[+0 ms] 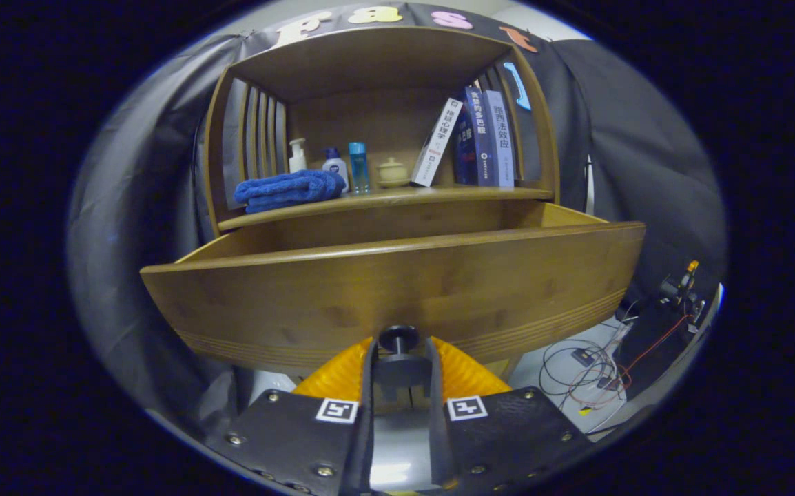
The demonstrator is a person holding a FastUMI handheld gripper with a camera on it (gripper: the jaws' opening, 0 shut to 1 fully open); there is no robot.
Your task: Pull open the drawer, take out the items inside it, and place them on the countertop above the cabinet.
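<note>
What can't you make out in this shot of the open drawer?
- Drawer contents: in the gripper view its tall front panel hides the inside.
- Claw grip: the fingers flank the dark knob, but contact on both sides is unclear.
- Bottles on the countertop: too small to identify.
- Cabinet below the drawer: hidden behind its front.

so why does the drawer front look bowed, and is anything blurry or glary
Gripper view: fisheye distortion bows the drawer front; the gripper at the knob looks soft; dim booth lighting, shelf items sharp enough, with a bright glare patch low between the fingers.
</note>
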